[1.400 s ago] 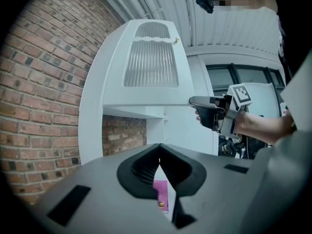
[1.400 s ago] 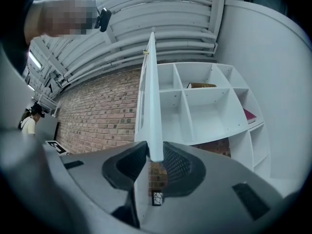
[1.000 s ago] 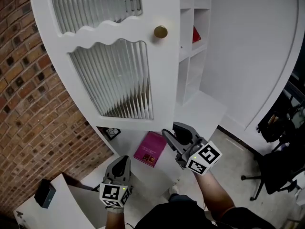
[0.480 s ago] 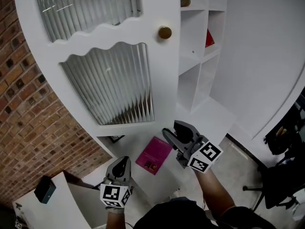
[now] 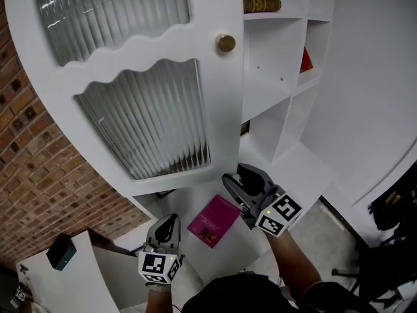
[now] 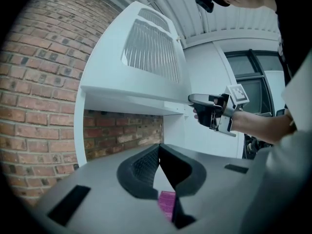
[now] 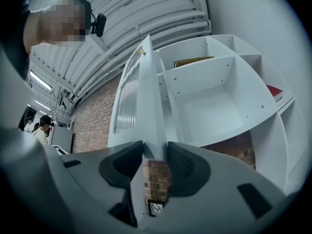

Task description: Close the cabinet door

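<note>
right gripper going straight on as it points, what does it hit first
Most likely the edge of the cabinet door, lined up between the fingers of the right gripper, which have just been opening; depth unclear.

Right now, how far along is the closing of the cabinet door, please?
Done: nothing yet; the cabinet door stands wide open and the shelves show. In hand: the right gripper has the door's edge between its jaws, which have just been opening; no pad visibly presses on it. The left gripper hangs low, shut and empty. Left: swing the door closed.
</note>
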The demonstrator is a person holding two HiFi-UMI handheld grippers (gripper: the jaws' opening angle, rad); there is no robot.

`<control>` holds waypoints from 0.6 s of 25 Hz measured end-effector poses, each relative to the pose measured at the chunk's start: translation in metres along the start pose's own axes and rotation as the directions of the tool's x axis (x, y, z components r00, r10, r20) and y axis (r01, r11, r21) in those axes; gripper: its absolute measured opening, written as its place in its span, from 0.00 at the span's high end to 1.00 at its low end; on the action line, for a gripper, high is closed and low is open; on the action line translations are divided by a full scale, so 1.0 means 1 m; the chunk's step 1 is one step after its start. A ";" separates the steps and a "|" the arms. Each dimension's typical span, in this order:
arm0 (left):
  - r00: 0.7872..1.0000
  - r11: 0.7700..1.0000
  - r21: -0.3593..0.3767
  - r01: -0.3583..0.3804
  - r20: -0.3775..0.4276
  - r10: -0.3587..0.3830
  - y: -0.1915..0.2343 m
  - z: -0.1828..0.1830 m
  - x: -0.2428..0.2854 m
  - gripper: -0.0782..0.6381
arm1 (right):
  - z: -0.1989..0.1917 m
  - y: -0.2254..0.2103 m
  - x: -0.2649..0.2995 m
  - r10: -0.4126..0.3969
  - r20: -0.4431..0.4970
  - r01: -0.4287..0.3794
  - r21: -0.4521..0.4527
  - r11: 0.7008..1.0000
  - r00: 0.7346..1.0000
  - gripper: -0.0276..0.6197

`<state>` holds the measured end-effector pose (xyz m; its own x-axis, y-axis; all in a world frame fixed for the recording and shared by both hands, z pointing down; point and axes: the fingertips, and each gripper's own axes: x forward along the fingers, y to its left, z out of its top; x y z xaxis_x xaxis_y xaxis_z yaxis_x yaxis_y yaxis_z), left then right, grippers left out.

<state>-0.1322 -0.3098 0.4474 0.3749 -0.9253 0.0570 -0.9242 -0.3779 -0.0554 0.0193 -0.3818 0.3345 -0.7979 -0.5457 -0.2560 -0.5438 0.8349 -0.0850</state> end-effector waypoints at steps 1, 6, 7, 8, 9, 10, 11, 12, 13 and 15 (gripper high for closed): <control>1.000 1.000 0.000 -0.006 -0.001 0.006 0.002 0.000 0.003 0.88 | 0.000 -0.003 0.003 0.007 0.000 -0.007 0.002 1.000 1.000 0.70; 0.999 0.999 0.003 -0.032 -0.009 0.032 0.009 0.002 0.017 0.88 | -0.003 -0.014 0.018 0.041 0.004 -0.042 0.016 0.999 0.999 0.70; 0.999 0.999 0.005 -0.037 -0.008 0.037 0.011 0.002 0.020 0.88 | -0.003 -0.016 0.020 0.045 0.005 -0.046 0.018 0.999 0.999 0.70; 0.999 0.999 0.008 -0.041 -0.006 0.041 0.012 0.002 0.023 0.88 | -0.004 -0.018 0.023 0.049 0.005 -0.049 0.019 0.999 0.999 0.70; 0.999 0.999 0.013 -0.044 -0.003 0.044 0.013 0.002 0.025 0.88 | -0.004 -0.020 0.025 0.053 0.005 -0.053 0.020 0.998 0.999 0.70; 0.999 0.999 0.014 -0.048 -0.001 0.048 0.014 0.003 0.028 0.88 | -0.004 -0.022 0.028 0.058 0.005 -0.058 0.021 0.998 0.998 0.70; 0.999 0.999 0.012 -0.051 -0.003 0.051 0.015 0.002 0.030 0.88 | -0.005 -0.024 0.030 0.063 0.004 -0.063 0.023 0.998 0.998 0.70; 0.998 0.998 0.008 -0.055 -0.006 0.055 0.015 0.002 0.032 0.88 | -0.005 -0.026 0.033 0.068 0.003 -0.068 0.025 0.997 0.998 0.69; 0.998 0.998 0.008 -0.058 -0.008 0.058 0.016 0.001 0.034 0.88 | -0.006 -0.027 0.035 0.072 0.002 -0.072 0.027 0.997 0.997 0.69; 0.998 0.998 0.014 -0.063 -0.009 0.063 0.018 0.000 0.037 0.88 | -0.007 -0.030 0.040 0.078 0.002 -0.078 0.029 0.997 0.997 0.69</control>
<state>-0.1349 -0.3509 0.4486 0.3148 -0.9471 0.0624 -0.9450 -0.3189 -0.0726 0.0021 -0.4292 0.3334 -0.8372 -0.4790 -0.2639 -0.4724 0.8765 -0.0926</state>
